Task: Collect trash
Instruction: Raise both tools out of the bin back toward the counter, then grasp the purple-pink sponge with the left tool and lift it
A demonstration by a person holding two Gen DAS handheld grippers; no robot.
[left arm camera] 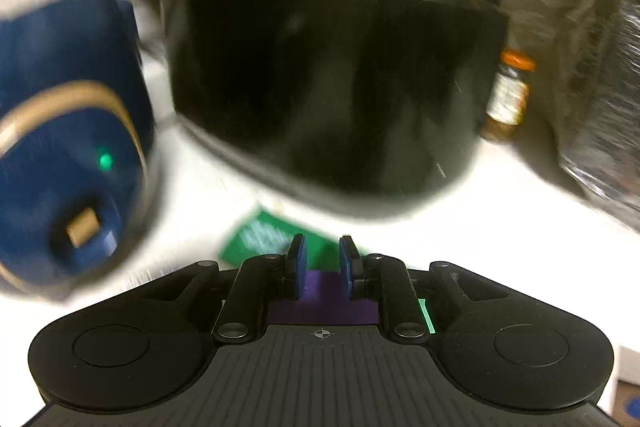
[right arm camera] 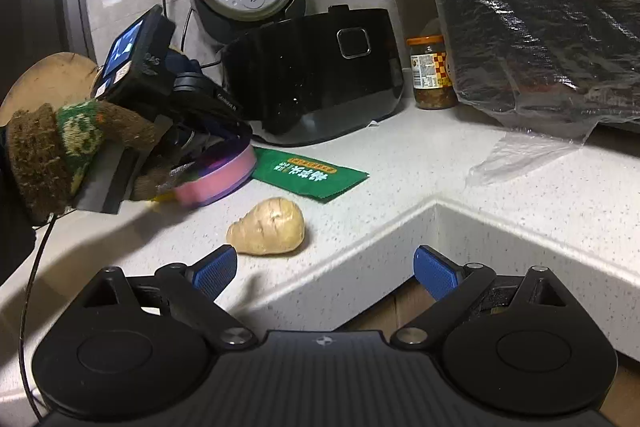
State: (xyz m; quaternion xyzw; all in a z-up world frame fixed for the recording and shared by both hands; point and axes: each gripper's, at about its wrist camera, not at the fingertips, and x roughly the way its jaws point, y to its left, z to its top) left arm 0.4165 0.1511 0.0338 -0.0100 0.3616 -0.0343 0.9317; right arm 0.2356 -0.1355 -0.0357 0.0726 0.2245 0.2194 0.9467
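Left gripper (left arm camera: 322, 261) is hanging right over the flat green printed packet (left arm camera: 276, 239) w/ its blue pads pulled in to a narrow gap. Nothing's pinched between them as far as I can tell, tho that view is smeared w/ blur so don't quote me. Right gripper (right arm camera: 325, 269) is spread wide and holding nothing, sitting low near the counter edge, above the sink corner.

Your trash is prob that green packet (right arm camera: 310, 174). It's lying flat on the speckled white countertop (right arm camera: 420, 163), just in front of the glossy black rice cooker (right arm camera: 316, 75) w/ its lid flipped up, and near the tan lumpy potato (right arm camera: 266, 227), not touching it imo.

Handling guess: it's thin foil or plastic, basically weightless, floppy, a bit slick. Being flat on the stone, there's no edge sticking up, so a straight top pinch will likely just skate. I'd go for the corner nearest the potato, come in low w/ one pad scraping under, or slide it toward the counter edge first. Not fragile, squeeze all you want. The potato is firm and heavier, prob not trash.
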